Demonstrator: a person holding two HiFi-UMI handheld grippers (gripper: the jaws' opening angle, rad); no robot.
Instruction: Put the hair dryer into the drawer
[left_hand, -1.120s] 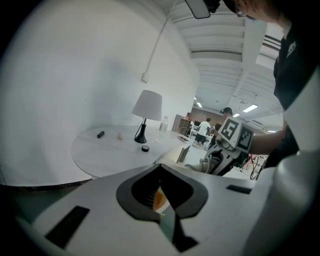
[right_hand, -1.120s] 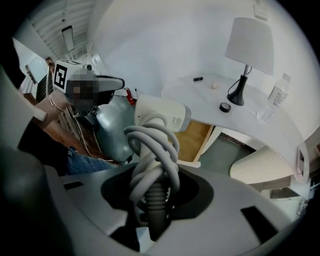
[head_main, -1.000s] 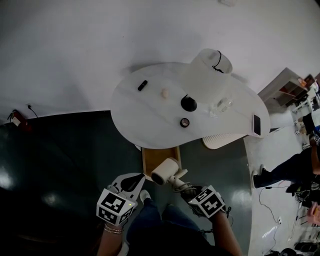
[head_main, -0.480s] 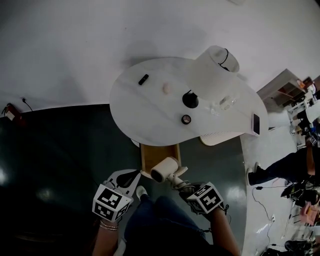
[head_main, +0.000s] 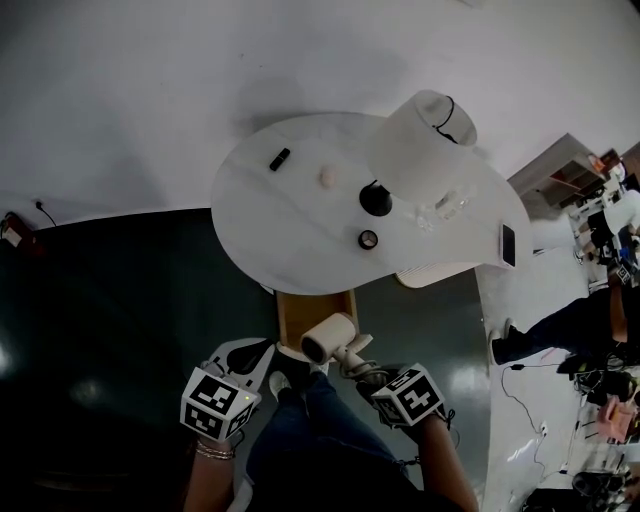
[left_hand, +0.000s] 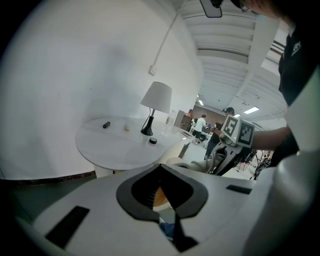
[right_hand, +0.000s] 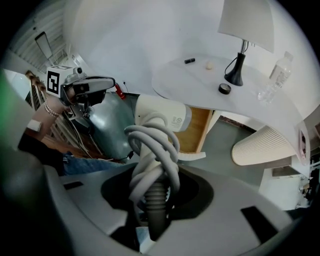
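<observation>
Right gripper (head_main: 365, 375), lower centre: kept pinching cord-wrapped handle of hair dryer (head_main: 328, 339). Dryer barely shifted, head over near edge of open wooden drawer (head_main: 305, 303) below round white table (head_main: 280, 230). Left gripper (head_main: 258, 354): jaws pressed together, empty, drifted slightly left.

The white left gripper (head_main: 262, 352), with a black-and-white marker cube on it, sits low on the left. It points forward and a little down. Its jaws are together, with nothing in them. The white right gripper (head_main: 370, 376) points steeply down. Its jaws squeeze the handle of the white hair dryer (head_main: 330, 340). Both bare forearms (head_main: 455, 470) reach in from below.
</observation>
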